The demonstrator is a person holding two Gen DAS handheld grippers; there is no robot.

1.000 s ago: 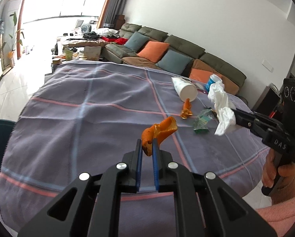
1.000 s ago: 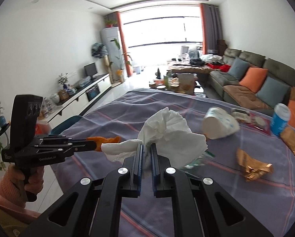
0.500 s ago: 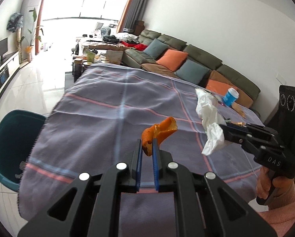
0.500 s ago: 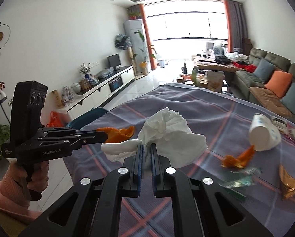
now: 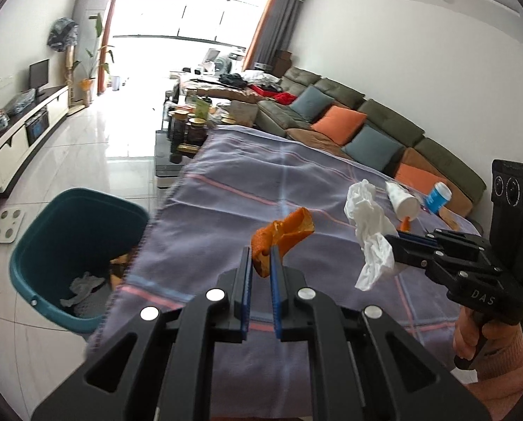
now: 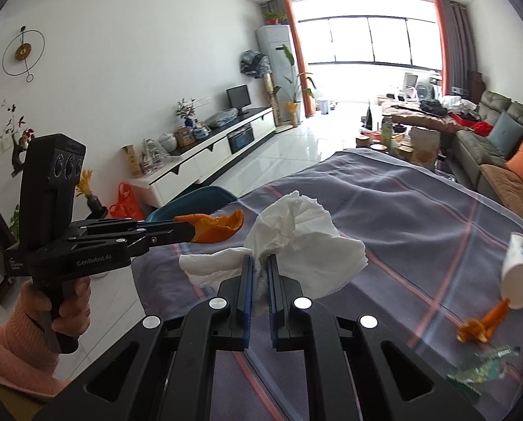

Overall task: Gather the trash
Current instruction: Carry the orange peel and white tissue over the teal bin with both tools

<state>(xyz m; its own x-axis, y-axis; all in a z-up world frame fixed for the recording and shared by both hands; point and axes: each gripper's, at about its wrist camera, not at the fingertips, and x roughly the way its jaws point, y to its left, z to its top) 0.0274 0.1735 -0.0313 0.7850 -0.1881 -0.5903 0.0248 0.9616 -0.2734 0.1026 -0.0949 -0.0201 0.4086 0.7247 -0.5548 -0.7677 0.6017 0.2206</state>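
Observation:
My left gripper [image 5: 260,256] is shut on a curled piece of orange peel [image 5: 286,233], held above the near left part of the table. In the right wrist view the same left gripper [image 6: 191,233] carries the orange peel [image 6: 219,226] towards the table's left edge. My right gripper [image 6: 259,263] is shut on a crumpled white tissue [image 6: 303,238]; seen from the left wrist, the right gripper [image 5: 391,249] holds the tissue [image 5: 366,224] over the table. A teal bin [image 5: 51,242] stands on the floor left of the table, with some scraps inside.
The table wears a grey-purple cloth [image 5: 261,182] with pink stripes. On it lie a tipped white paper cup [image 6: 521,273], another orange peel [image 6: 482,322], a green wrapper [image 6: 482,372] and a blue cup [image 5: 438,196]. A sofa [image 5: 366,122] runs behind; a white scale [image 5: 7,224] lies on the floor.
Both grippers have swung left together with their loads, towards the table's left edge. The teal bin has come fully into the left wrist view.

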